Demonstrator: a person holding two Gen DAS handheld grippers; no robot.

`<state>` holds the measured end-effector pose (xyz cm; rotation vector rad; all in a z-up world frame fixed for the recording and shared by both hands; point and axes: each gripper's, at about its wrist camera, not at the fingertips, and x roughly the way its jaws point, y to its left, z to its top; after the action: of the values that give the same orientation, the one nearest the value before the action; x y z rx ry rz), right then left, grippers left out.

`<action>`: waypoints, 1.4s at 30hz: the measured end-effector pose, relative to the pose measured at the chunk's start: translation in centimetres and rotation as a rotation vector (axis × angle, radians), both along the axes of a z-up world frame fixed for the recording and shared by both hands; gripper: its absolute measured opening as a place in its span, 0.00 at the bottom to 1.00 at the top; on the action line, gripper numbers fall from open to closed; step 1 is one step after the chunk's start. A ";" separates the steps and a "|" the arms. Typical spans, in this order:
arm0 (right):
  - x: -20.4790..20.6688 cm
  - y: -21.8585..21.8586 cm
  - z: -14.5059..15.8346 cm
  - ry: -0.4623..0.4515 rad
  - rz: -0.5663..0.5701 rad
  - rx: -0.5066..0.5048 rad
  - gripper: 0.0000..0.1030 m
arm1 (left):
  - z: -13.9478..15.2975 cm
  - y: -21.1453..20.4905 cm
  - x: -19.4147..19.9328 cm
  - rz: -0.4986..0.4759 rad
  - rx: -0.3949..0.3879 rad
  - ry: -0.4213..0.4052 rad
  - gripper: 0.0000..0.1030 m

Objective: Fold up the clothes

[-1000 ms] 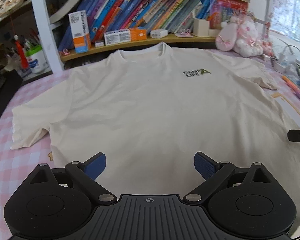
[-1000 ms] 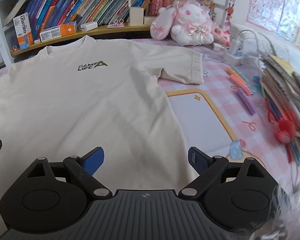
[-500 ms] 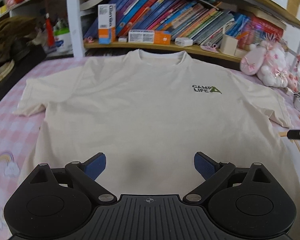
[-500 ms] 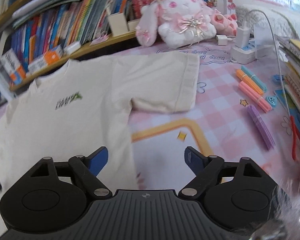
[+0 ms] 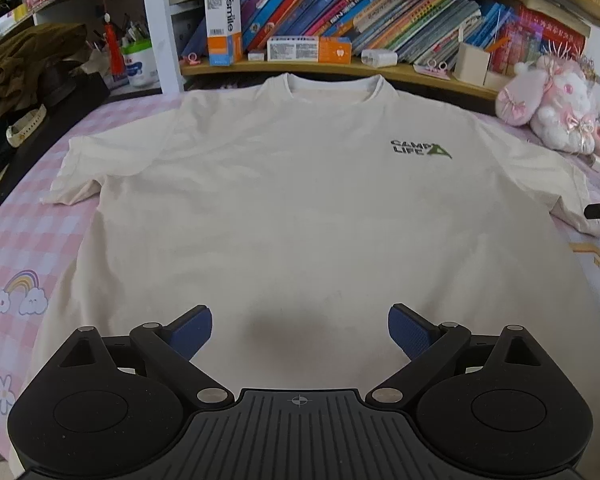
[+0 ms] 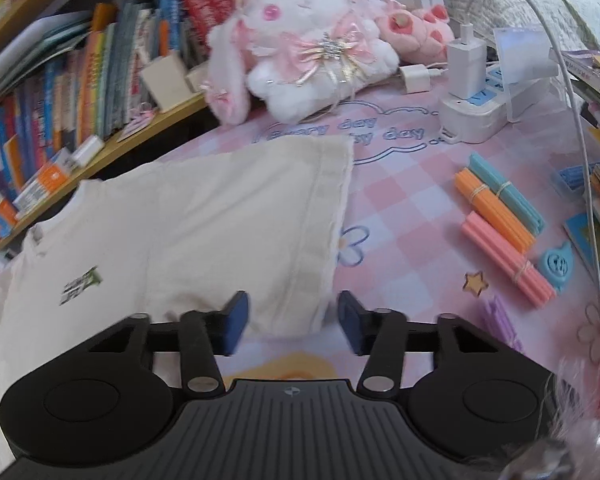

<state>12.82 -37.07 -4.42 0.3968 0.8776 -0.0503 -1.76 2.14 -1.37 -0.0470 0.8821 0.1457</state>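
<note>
Clutter ahead of right gripper [image 6: 292, 322]: white-and-pink plush rabbit [image 6: 300, 40] past the sleeve, white power strip with chargers [image 6: 476, 108] ahead-right, rubber-banded bundles of orange, teal and pink sticks [image 6: 500, 216] to the right on the pink checked tablecloth [image 6: 400, 208]. Wooden shelf of slanted books [image 5: 360, 12] sat beyond the collar, ahead of left gripper [image 5: 300, 332]. Nothing lay on the shirt itself.

Cream short-sleeved T-shirt [image 5: 292, 208] lay flat, front up, collar toward the shelf, small green "CAMP LIFE" chest print [image 5: 420, 148], both sleeves spread out, light wrinkles only.

Left gripper hovered over the lower middle of the shirt, jaws wide apart, gripping nothing. Right gripper sat at the lower corner of the shirt's sleeve [image 6: 284, 216], jaws closing, sleeve hem between the blue pads [image 6: 236, 320], pads not pressing cloth yet. Right view was motion-blurred.
</note>
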 end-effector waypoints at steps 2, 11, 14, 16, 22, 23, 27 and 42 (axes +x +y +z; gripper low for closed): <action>0.4 0.0 -0.2 0.003 -0.002 -0.019 0.30 | -0.1 -0.2 0.1 -0.001 0.003 0.009 0.94; 2.0 0.3 -0.4 0.002 0.068 -0.016 0.09 | -0.3 -1.2 0.5 -0.030 0.016 0.027 0.94; 1.8 -0.1 0.5 -0.077 0.041 0.015 0.08 | -0.2 -1.3 0.5 -0.035 0.023 0.026 0.94; 1.5 -0.1 0.9 -0.129 0.045 0.048 0.07 | -0.2 -1.4 0.5 -0.034 0.024 0.028 0.94; 1.9 -0.2 0.2 -0.098 0.023 0.088 0.10 | -0.3 -1.4 0.6 -0.033 0.021 0.033 0.94; 1.9 -0.3 0.0 -0.086 0.010 0.091 0.13 | -0.3 -1.4 0.5 -0.034 0.021 0.033 0.94; 1.7 -1.0 -0.8 -0.035 -0.046 0.117 0.31 | -0.4 -1.1 0.4 -0.038 0.014 0.038 0.94; -2.0 -3.2 -1.2 0.029 -0.179 0.320 0.32 | -0.9 2.3 0.7 -0.047 -0.055 0.005 0.94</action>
<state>10.83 -40.30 -5.66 0.7757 0.8785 -0.0813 -1.07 4.47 -2.30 -0.0766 0.8916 0.0777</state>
